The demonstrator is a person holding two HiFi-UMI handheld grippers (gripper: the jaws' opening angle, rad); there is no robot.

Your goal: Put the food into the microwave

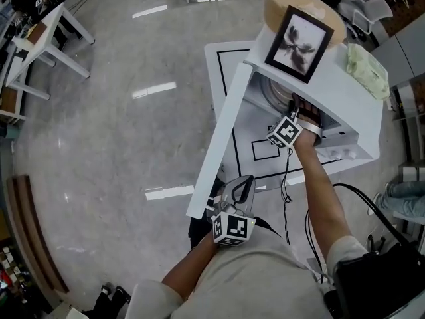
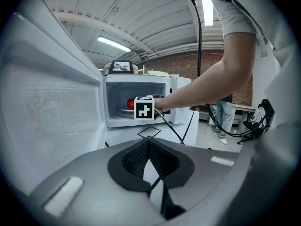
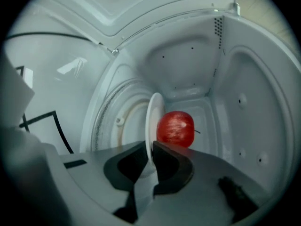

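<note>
A red apple (image 3: 175,128) lies on a small white plate (image 3: 153,121) inside the white microwave (image 1: 352,111). My right gripper (image 3: 151,147) is shut on the plate's near rim and reaches into the cavity, over the glass turntable (image 3: 123,121). In the head view only its marker cube (image 1: 285,131) and the forearm show at the oven's mouth. The microwave door (image 1: 219,131) stands wide open. My left gripper (image 1: 242,186) hangs by the door's lower outer corner, shut with nothing between its fingers. In the left gripper view the apple (image 2: 130,103) shows behind the right cube.
A framed picture (image 1: 299,43), a round wooden box (image 1: 279,5) and a green cloth (image 1: 367,70) sit on top of the microwave. The white table (image 1: 222,62) carries black tape lines. A cable (image 1: 287,178) hangs from my right arm. A black bag (image 1: 378,278) is at the lower right.
</note>
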